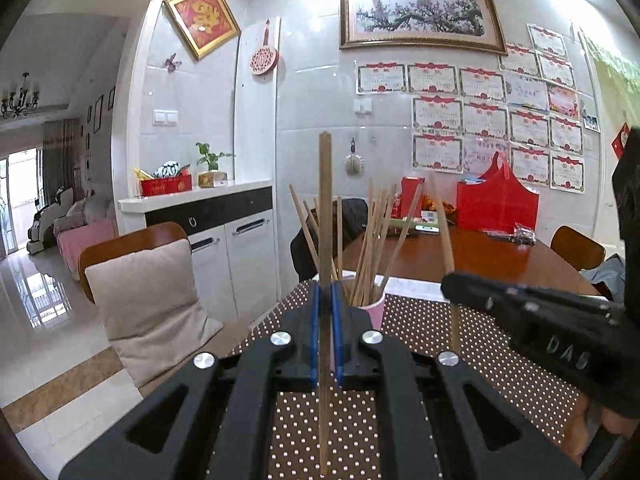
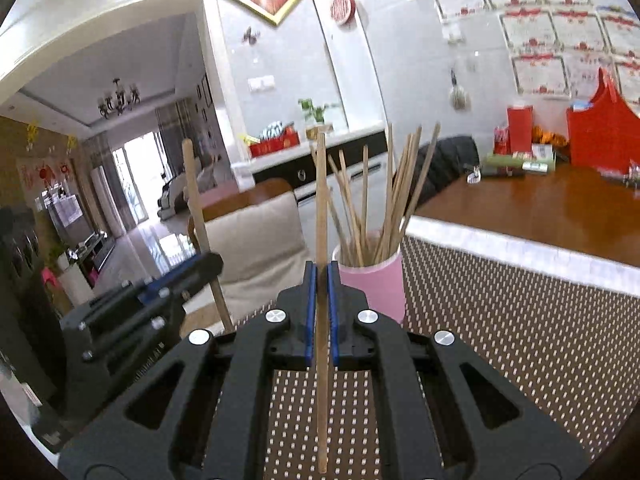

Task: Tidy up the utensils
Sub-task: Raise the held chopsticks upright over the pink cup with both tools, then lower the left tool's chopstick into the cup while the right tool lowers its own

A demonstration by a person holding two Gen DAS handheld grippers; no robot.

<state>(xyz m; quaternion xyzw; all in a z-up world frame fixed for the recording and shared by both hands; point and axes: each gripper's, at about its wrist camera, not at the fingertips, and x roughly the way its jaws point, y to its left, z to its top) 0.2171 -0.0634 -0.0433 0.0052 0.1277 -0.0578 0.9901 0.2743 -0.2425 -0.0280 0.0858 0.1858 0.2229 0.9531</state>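
My left gripper (image 1: 325,300) is shut on a wooden chopstick (image 1: 325,208) that stands upright between its blue pads. My right gripper (image 2: 321,280) is shut on another wooden chopstick (image 2: 321,200), also upright. A pink cup (image 2: 374,284) with several chopsticks in it stands on the dotted mat just beyond both grippers; it also shows in the left wrist view (image 1: 374,308). The right gripper (image 1: 450,284) shows at the right of the left wrist view with its chopstick (image 1: 444,232). The left gripper (image 2: 208,264) shows at the left of the right wrist view with its chopstick (image 2: 200,224).
A brown dotted mat (image 2: 520,320) covers the near end of the wooden table (image 2: 540,208). Red bags and boxes (image 2: 600,136) stand at the far end. A chair with a beige cushion (image 1: 148,300) is to the left, beside the table edge.
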